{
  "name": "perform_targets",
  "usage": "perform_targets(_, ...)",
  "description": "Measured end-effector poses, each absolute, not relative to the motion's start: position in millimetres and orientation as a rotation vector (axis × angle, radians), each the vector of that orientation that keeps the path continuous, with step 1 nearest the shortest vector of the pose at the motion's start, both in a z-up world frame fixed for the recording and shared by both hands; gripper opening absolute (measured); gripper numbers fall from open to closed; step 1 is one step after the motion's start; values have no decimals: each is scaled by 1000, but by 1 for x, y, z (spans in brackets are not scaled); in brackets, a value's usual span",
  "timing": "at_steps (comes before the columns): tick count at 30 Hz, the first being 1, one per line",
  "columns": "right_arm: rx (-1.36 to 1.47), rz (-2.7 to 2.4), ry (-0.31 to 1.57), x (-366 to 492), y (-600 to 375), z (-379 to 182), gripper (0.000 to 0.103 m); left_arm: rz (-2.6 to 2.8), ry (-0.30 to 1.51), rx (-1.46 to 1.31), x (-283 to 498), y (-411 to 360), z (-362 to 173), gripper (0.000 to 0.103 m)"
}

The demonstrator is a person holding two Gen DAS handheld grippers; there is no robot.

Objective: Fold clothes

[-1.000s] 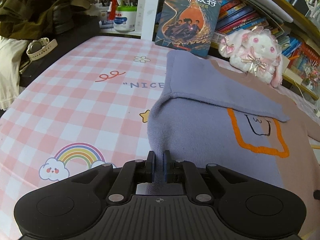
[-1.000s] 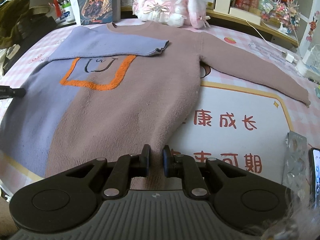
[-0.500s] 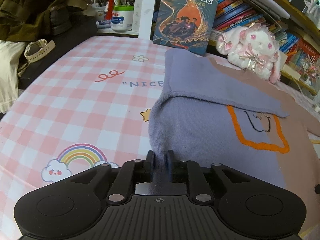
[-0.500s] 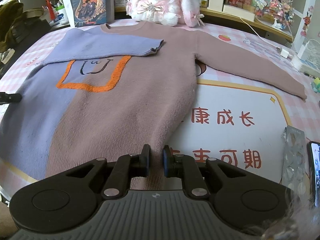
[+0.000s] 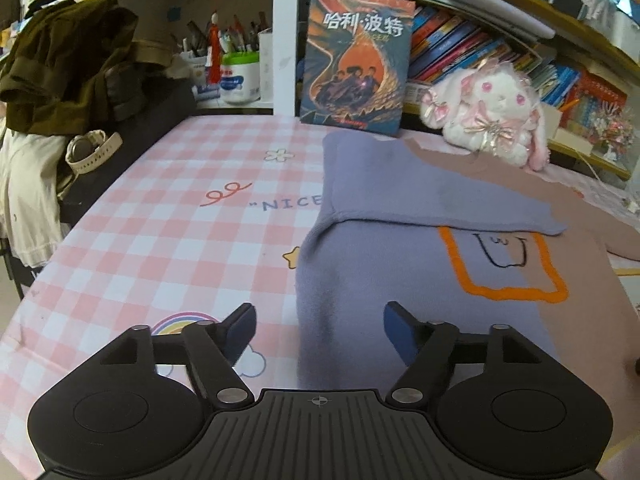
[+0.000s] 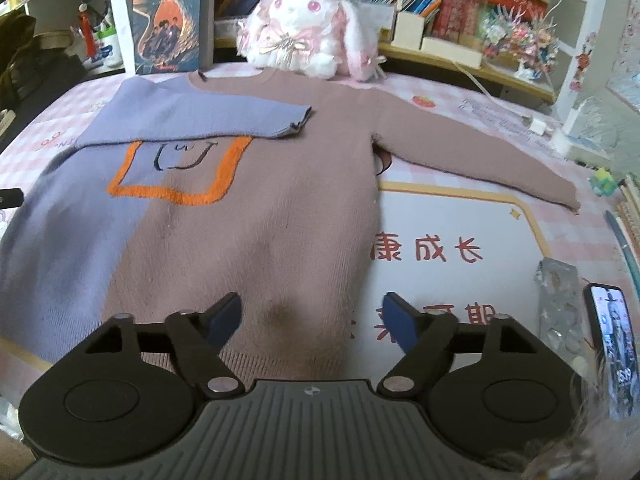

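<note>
A lilac and dusty-pink sweater (image 6: pixel 256 208) with an orange square motif lies flat on the pink checked tablecloth (image 5: pixel 160 240). Its lilac sleeve (image 6: pixel 192 120) is folded across the chest; the pink sleeve (image 6: pixel 472 160) stretches out to the right. My left gripper (image 5: pixel 320 330) stands open over the lilac bottom-left edge of the sweater (image 5: pixel 360 272), nothing between its fingers. My right gripper (image 6: pixel 312 322) is open above the pink hem, holding nothing. The left gripper's tip (image 6: pixel 10 197) shows at the far left of the right wrist view.
A white plush rabbit (image 6: pixel 308 44) and an upright book (image 5: pixel 356 64) stand at the back by the shelves. A phone (image 6: pixel 612 344) and blister pack (image 6: pixel 560 308) lie at the right. Dark clothes and a watch (image 5: pixel 92 152) sit left of the table.
Both grippers were shut on the sweater's bottom edge; both have now opened and let go of it. The sweater lies flat.
</note>
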State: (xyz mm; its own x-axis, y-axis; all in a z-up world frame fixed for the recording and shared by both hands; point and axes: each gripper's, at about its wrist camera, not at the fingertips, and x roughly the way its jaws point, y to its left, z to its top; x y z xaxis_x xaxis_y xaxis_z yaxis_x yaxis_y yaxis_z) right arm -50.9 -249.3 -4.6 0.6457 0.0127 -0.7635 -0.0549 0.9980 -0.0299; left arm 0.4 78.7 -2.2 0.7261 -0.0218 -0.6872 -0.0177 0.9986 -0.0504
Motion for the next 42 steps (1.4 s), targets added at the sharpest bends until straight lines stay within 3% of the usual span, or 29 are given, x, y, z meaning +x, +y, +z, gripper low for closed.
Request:
perform_targets(5, -40, -4, 833, -61, -243, -1, 86, -23, 754, -68, -12, 76, -1, 80)
perform_targets(25, -48, -92, 832, -107, -232, -2, 86, -162, 790, -61, -37, 46, -17, 82)
perform_targets(42, -15, -24, 814, -95, -262, -6, 86, -104, 808, -44, -30, 12, -14, 82)
